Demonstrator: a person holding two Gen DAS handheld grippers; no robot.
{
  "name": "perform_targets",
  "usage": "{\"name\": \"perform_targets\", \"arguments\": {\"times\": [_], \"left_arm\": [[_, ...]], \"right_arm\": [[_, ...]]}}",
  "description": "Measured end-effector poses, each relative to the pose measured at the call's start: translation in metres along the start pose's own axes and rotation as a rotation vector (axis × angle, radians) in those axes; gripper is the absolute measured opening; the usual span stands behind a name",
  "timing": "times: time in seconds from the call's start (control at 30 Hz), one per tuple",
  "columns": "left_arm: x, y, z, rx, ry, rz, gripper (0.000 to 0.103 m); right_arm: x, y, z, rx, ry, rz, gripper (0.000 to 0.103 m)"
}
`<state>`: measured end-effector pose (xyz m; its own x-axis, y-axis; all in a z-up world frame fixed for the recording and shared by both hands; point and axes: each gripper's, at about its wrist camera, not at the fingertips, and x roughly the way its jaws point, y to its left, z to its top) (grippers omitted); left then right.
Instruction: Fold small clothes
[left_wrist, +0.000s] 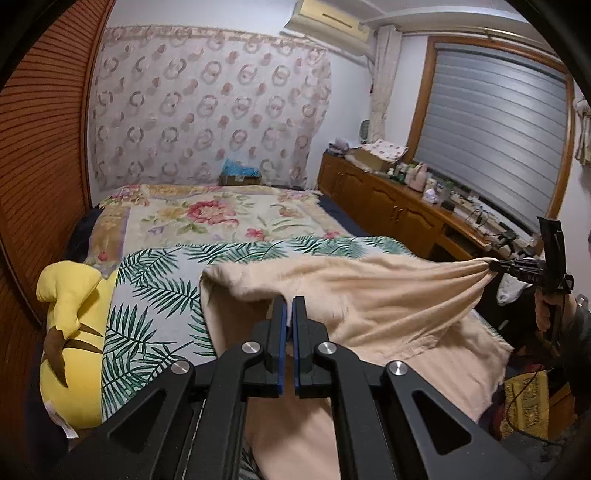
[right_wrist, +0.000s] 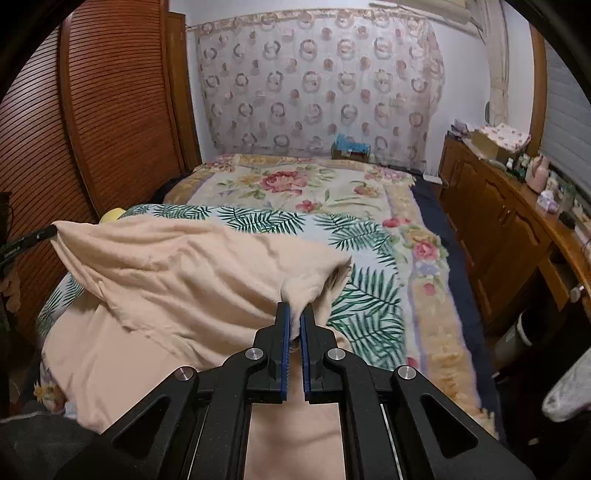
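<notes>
— What sort of place is this looking like?

— A home bedroom. A bed (right_wrist: 295, 192) is lying under a floral blanket (right_wrist: 325, 184) and a palm-leaf sheet (left_wrist: 155, 288), with a yellow plush toy (left_wrist: 70, 332) sitting beside it.

— Anything else?

— An air conditioner (left_wrist: 328, 18) is hanging high, and toiletries are crowding a wooden cabinet (left_wrist: 388, 206) beneath a shuttered window (left_wrist: 495, 125).

Yellow plush toy (left_wrist: 70, 332), floral bedspread (left_wrist: 207, 218)

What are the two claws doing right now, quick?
Left claw: closed, pinching the beige garment.
Right claw: closed, pinching the same garment's other edge.
</notes>
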<state>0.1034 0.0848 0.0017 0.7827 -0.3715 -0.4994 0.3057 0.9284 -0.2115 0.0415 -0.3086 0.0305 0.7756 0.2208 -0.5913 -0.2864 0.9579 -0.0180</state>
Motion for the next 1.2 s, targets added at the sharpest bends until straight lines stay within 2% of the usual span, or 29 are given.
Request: {"name": "perform_targets", "arguments": {"times": [0.2,0.33,0.47,0.63,0.77,0.9,0.97,1.03,1.1,1.2], "left_arm": [[-0.042,-0.007,-0.002,-0.029,-0.026,-0.059,0.003],[-0.055,-0.008,-0.025,-0.05,-0.001,-0.053,0.003],[-0.045,0.002,-0.065,-0.085,0.08,0.008,0.003],[-0.026,0.016,-0.107,-0.105,0.174,0.094,0.004],[-0.022,0.02,-0.122,-0.13,0.2,0.097,0.004],[-0.021,0.016,-0.128,-0.126,0.218,0.111,0.004],[-0.018,0.015,-0.128,-0.12,0.229,0.117,0.012],[-0.017,0.013,-0.129,-0.121,0.233,0.116,0.043],[-0.016,0.012,-0.131,-0.129,0.236,0.101,0.047],[-0.01,0.011,-0.136,-0.136,0.264,0.105,0.048]], "right_arm": [[-0.064,0.009,-0.01,-0.06,-0.036,-0.023,0.005],[-0.09,0.016,-0.022,-0.084,-0.044,-0.032,0.005],[-0.071,0.012,-0.047,-0.061,0.04,-0.031,0.005],[-0.018,-0.004,-0.087,0.013,0.159,-0.039,0.005],[0.011,-0.015,-0.106,0.062,0.206,-0.046,0.005],[0.024,-0.018,-0.112,0.076,0.218,-0.05,0.005],[0.03,-0.018,-0.107,0.068,0.216,-0.065,0.005],[0.025,-0.016,-0.111,0.067,0.206,-0.079,0.01],[0.02,-0.017,-0.114,0.069,0.196,-0.084,0.012],[0.014,-0.018,-0.116,0.081,0.18,-0.092,0.023]]}}
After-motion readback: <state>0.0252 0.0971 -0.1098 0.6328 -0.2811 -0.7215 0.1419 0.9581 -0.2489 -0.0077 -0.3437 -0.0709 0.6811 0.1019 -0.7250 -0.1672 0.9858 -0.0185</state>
